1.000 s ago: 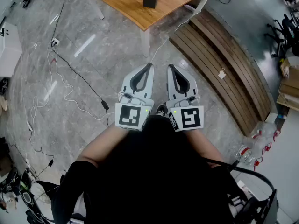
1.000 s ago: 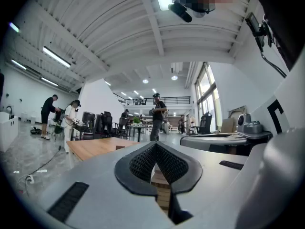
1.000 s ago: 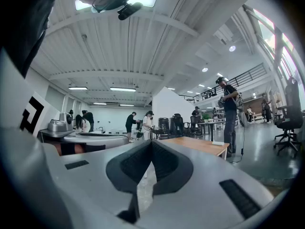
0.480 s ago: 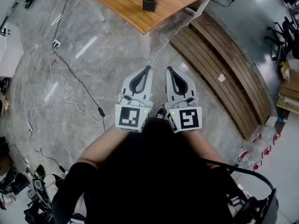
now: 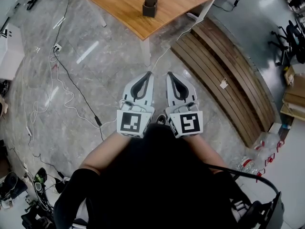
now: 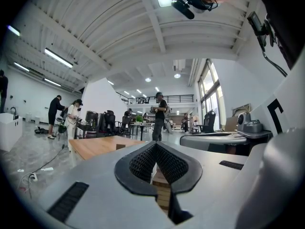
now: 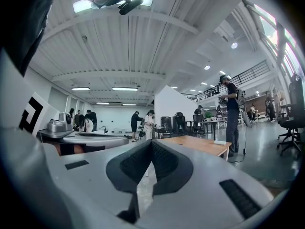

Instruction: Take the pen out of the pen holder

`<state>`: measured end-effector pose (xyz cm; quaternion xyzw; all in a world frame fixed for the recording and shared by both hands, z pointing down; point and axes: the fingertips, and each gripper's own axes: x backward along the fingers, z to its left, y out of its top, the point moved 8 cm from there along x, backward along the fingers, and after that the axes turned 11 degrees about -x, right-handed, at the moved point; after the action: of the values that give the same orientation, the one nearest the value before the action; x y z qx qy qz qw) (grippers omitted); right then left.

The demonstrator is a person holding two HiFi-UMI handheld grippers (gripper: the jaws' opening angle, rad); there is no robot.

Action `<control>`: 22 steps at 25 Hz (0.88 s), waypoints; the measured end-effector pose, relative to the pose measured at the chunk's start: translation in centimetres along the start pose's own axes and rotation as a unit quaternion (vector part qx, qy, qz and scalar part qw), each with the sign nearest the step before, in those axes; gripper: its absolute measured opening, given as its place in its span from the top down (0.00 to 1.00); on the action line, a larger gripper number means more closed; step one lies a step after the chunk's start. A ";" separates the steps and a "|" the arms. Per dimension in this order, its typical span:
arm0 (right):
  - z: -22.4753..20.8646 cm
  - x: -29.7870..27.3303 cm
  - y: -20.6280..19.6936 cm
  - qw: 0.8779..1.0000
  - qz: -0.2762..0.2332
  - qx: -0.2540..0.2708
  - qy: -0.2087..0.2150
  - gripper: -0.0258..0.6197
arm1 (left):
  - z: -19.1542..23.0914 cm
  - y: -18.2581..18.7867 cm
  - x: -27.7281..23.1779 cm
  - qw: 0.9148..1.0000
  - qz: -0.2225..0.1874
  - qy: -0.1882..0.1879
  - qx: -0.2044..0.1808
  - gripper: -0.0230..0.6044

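A dark pen holder (image 5: 150, 5) stands on the wooden table (image 5: 124, 4) far ahead, at the top of the head view; whether a pen is in it cannot be made out. My left gripper (image 5: 148, 74) and right gripper (image 5: 168, 73) hang side by side over the grey floor, well short of the table, pointing level toward it. Both are shut with nothing between the jaws. In the left gripper view the tips (image 6: 155, 144) meet, with the table (image 6: 97, 146) beyond them. The right gripper view shows closed tips (image 7: 151, 142) and the table (image 7: 202, 144) off to the right.
A long wooden slatted bench (image 5: 224, 82) runs along the right of the table. Cables (image 5: 71, 89) trail over the floor at left, beside a white cabinet (image 5: 9, 49). Several people (image 6: 159, 113) stand in the hall beyond. Office chairs (image 5: 288, 37) sit far right.
The table and pen holder have slid down in the head view, and both grippers sit slightly lower in the frame. Both jaws stay shut.
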<state>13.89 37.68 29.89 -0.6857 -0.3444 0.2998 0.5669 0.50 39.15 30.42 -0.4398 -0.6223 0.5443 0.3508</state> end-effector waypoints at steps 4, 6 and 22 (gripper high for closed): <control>-0.3 -0.1 0.0 1.000 0.002 -0.003 0.007 0.94 | 0.0 -0.1 -0.2 1.000 0.001 0.004 -0.007 0.95; -0.7 -0.3 0.1 1.000 0.004 -0.012 0.013 0.94 | -0.1 -0.1 -0.4 1.000 0.002 0.007 -0.010 0.95; -4.4 -7.7 -2.5 0.999 0.035 -0.030 0.014 0.94 | 4.3 -3.9 -7.0 0.999 0.027 0.023 0.012 0.95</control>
<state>12.57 29.19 33.25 -0.7184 -0.3206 0.2993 0.5399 -1.54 31.01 33.91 -0.4647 -0.5952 0.5506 0.3557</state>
